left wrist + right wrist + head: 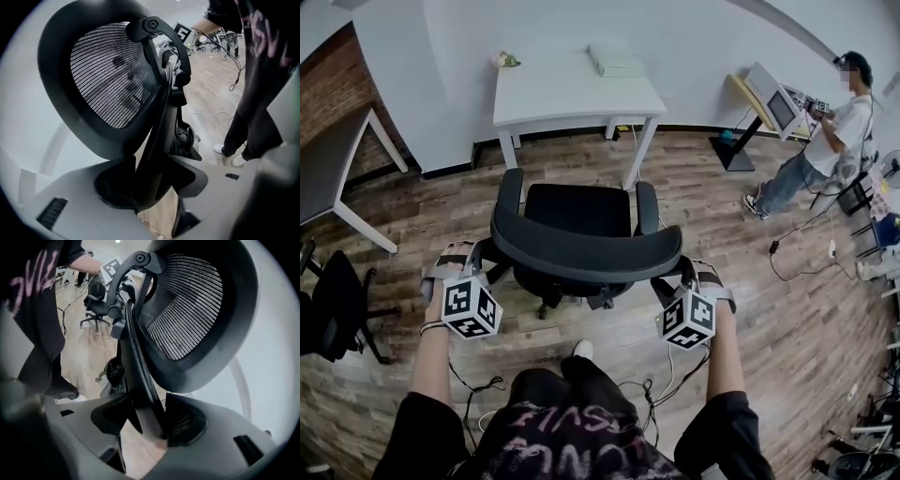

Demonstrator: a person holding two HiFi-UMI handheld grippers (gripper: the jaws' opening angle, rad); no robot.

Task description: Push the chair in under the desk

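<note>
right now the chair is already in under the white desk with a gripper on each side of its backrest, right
No: the head view shows the chair standing in front of the white desk, not under it. The left gripper and right gripper do flank its backrest.

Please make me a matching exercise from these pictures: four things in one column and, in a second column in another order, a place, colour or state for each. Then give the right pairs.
Things:
1. chair
2. desk
3. flat box
4. left gripper

Descriptions:
A. lies on the desk top
B. white, with the flat box on it
C. closed on the edge of the chair's back
D. black, in front of the desk, not yet under it

Right pairs: 1-D, 2-B, 3-A, 4-C.
</note>
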